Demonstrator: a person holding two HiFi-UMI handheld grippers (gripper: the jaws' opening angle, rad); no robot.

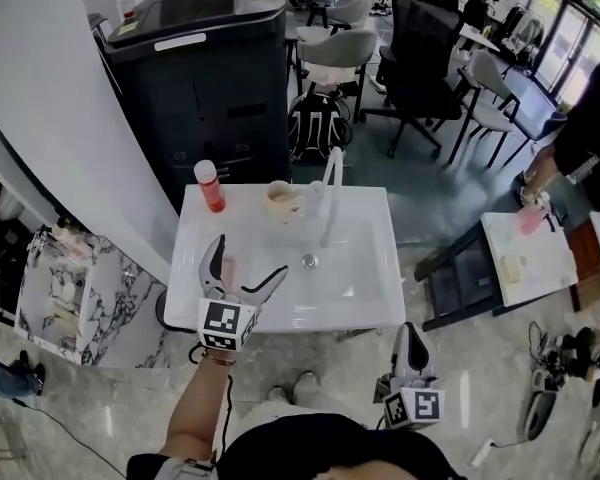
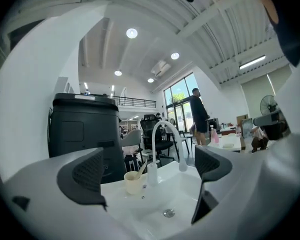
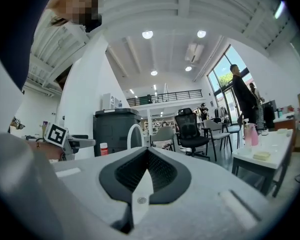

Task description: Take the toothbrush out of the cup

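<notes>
A cream cup (image 1: 280,201) stands on the back ledge of the white sink (image 1: 375,303), left of the white faucet (image 1: 329,196). A toothbrush (image 2: 140,169) leans out of the cup (image 2: 133,182) toward the faucet (image 2: 166,145). My left gripper (image 1: 248,270) hovers open over the sink's left front part, well short of the cup, with nothing between its jaws. My right gripper (image 1: 411,353) hangs low beside the person's body, in front of the sink's right corner, jaws shut and empty. In the right gripper view its pads (image 3: 146,174) meet.
A red bottle (image 1: 210,186) with a white cap stands on the sink's back left corner. A big dark printer (image 1: 205,78) rises behind the sink. Office chairs (image 1: 422,63) and a small white table (image 1: 527,258) stand to the right. A person (image 1: 578,138) is at that table.
</notes>
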